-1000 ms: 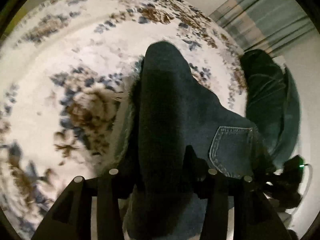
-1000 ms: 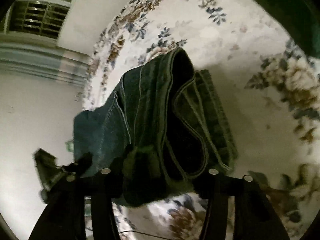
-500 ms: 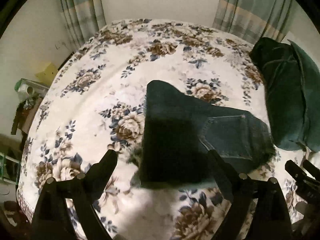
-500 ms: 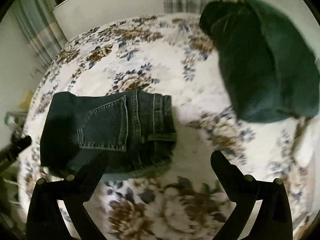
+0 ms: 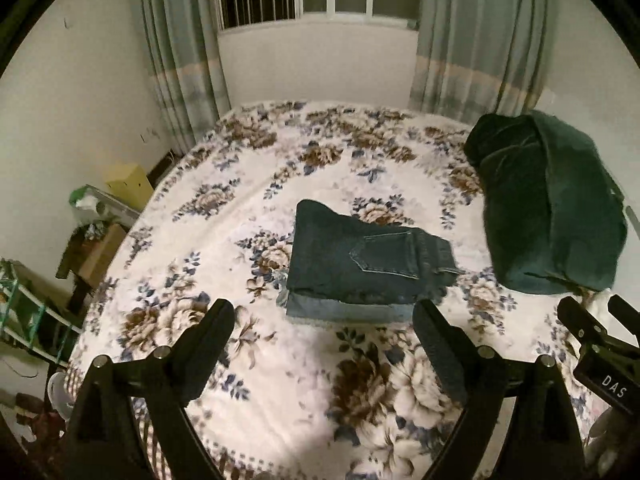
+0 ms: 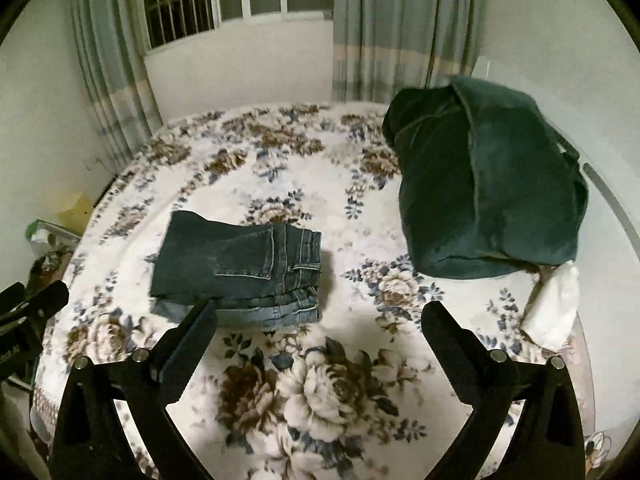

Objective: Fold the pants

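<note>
Dark blue jeans (image 5: 360, 264) lie folded in a compact stack on the floral bedspread (image 5: 248, 184), back pocket up. They also show in the right wrist view (image 6: 240, 272). My left gripper (image 5: 324, 320) is open and empty, held back from the jeans' near edge. My right gripper (image 6: 320, 320) is open and empty, near the jeans' front right corner but apart from them. The right gripper's body (image 5: 600, 360) shows at the right edge of the left wrist view.
A dark green cushion (image 5: 548, 204) lies at the bed's right side, also in the right wrist view (image 6: 488, 184). A white cloth (image 6: 552, 312) lies below it. Boxes and clutter (image 5: 100, 216) stand left of the bed. Curtains and a window are behind.
Both grippers have let go of the jeans, opened and pulled back and up. The jeans now lie folded on the bed.
</note>
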{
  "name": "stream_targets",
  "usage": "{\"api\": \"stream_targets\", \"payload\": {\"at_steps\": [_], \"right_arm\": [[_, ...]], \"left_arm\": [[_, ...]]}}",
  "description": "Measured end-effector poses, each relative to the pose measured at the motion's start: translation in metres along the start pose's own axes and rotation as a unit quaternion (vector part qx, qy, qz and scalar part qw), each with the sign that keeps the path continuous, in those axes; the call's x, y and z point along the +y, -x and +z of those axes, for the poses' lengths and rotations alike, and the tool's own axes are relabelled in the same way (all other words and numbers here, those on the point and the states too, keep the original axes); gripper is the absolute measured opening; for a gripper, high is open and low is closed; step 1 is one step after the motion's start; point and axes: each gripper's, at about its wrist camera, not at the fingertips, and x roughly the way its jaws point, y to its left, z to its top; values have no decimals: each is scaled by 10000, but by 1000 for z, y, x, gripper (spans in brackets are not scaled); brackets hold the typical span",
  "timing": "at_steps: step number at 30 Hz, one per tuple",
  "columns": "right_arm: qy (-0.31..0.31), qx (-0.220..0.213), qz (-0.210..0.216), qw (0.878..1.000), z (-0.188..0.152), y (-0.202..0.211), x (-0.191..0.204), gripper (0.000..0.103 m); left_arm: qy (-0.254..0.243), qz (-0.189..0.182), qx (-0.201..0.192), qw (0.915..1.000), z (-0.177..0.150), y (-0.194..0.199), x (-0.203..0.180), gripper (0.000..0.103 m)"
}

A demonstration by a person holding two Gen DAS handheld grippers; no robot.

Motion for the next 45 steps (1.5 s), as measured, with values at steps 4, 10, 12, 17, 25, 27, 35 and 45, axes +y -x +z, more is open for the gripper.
{"api": "stream_targets", "payload": {"at_steps": [4, 10, 12, 17, 25, 27, 35, 45], "right_arm": [[68, -306, 135, 9994, -15, 76, -12, 103], [130, -676, 335, 9971, -41, 174, -35, 103], [172, -785, 388, 9960, -48, 200, -42, 103], [287, -990, 392, 9939, -65, 256, -57, 103], [281, -1101, 422, 9926, -79, 305, -66, 103], [278, -1132, 363, 9925, -80, 310, -66, 103], [259, -1100, 385, 9928, -79, 322, -65, 103], [222, -1027, 414, 9936, -78, 325, -63, 103]], "left_arm": [[-21, 67, -317, 9995, -16, 65, -11, 91], [60, 128, -645, 9978, -44, 140, -24, 91], [99, 138, -735, 9971, -51, 160, -27, 91], [180, 129, -854, 9961, -68, 199, -34, 91], [108, 57, -946, 9954, -86, 229, -37, 97], [45, 44, -966, 9953, -88, 232, -37, 102], [-39, 28, -986, 9951, -94, 237, -32, 102], [-25, 103, -1026, 9947, -98, 241, -31, 102]]}}
